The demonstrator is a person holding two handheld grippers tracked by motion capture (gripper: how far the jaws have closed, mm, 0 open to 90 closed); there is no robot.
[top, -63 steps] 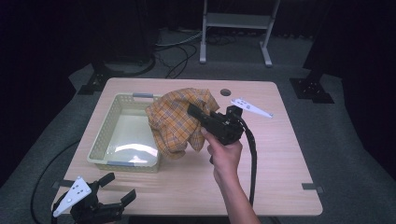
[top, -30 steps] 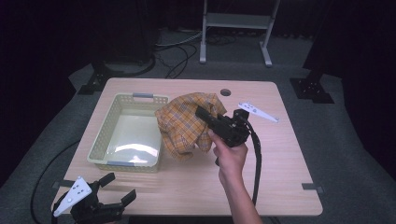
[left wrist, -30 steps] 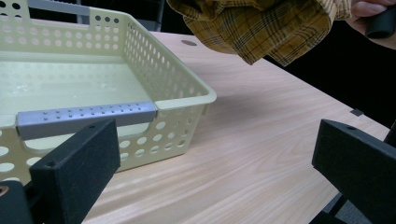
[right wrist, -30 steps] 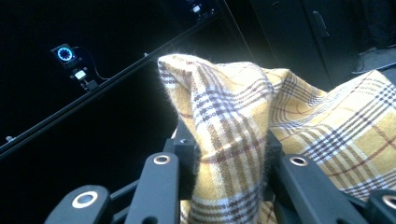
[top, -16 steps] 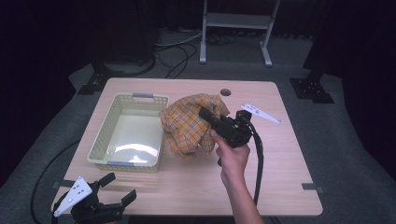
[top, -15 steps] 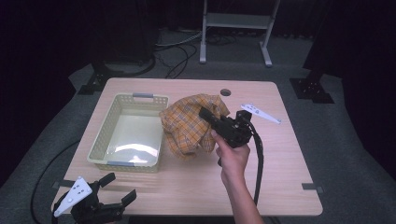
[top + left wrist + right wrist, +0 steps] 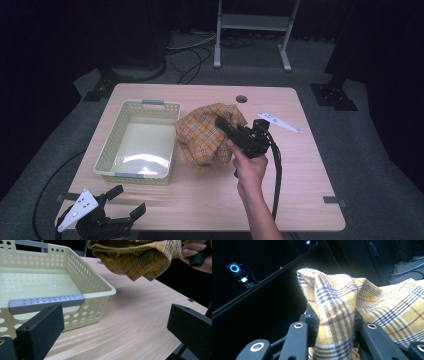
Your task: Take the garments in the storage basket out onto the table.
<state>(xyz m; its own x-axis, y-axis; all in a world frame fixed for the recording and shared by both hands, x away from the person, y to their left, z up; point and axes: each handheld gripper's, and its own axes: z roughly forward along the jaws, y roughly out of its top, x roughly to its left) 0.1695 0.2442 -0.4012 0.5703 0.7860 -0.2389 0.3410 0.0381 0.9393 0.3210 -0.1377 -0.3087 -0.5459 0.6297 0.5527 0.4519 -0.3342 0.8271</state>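
The left gripper [image 7: 120, 210] sits at the near left edge of the table [image 7: 300, 165] with its jaws spread wide and nothing in them. Next comes the pale yellow basket [image 7: 107, 150]. Just to its right, the right gripper [image 7: 222, 124] pinches the yellow checked cloth [image 7: 202, 137], held up off the table.

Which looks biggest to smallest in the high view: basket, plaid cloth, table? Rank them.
1. Table, largest by far.
2. Basket.
3. Plaid cloth, bunched and lifted in the right gripper, so it sits nearer the camera; its spread-out size could differ.
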